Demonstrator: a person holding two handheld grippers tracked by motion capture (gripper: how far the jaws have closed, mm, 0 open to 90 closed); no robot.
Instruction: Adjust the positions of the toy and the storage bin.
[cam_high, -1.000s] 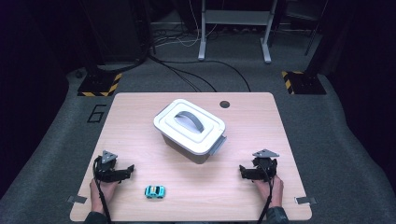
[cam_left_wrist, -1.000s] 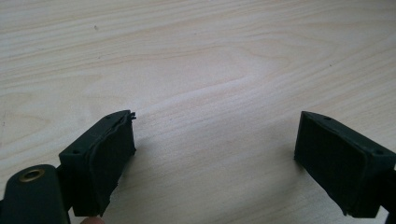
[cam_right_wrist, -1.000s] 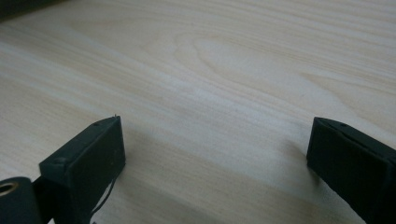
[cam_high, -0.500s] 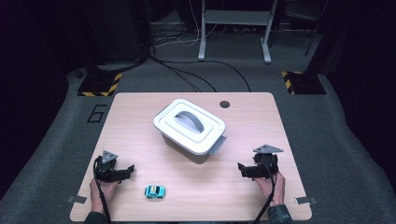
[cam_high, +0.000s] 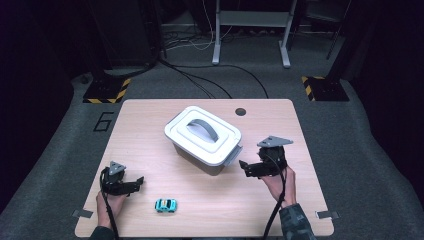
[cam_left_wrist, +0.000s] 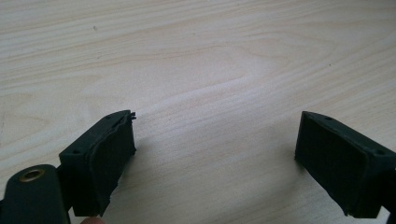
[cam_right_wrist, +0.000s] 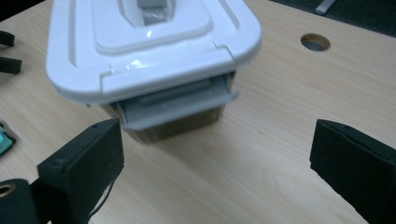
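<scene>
A box with a white lid (cam_high: 202, 135) and a grey handle stands in the middle of the wooden table (cam_high: 145, 120). Its grey side latch (cam_right_wrist: 177, 100) faces my right gripper (cam_high: 246, 168), which hovers open just right of the box. In the right gripper view, the jaws (cam_right_wrist: 219, 154) frame the latch with nothing between them. A small turquoise toy car (cam_high: 165, 205) sits near the front edge. My left gripper (cam_high: 139, 182) rests low at the front left, to the left of the car. Its jaws stand open over bare wood (cam_left_wrist: 215, 154).
A round cable hole (cam_high: 240, 111) lies in the table behind the box. Black-and-yellow floor feet (cam_high: 105, 92) and cables lie on the grey carpet beyond the table. Metal brackets (cam_high: 325, 215) mark the front corners.
My right gripper has risen and moved in toward the box's latch side. The left gripper, the car and the box have stayed where they were.
</scene>
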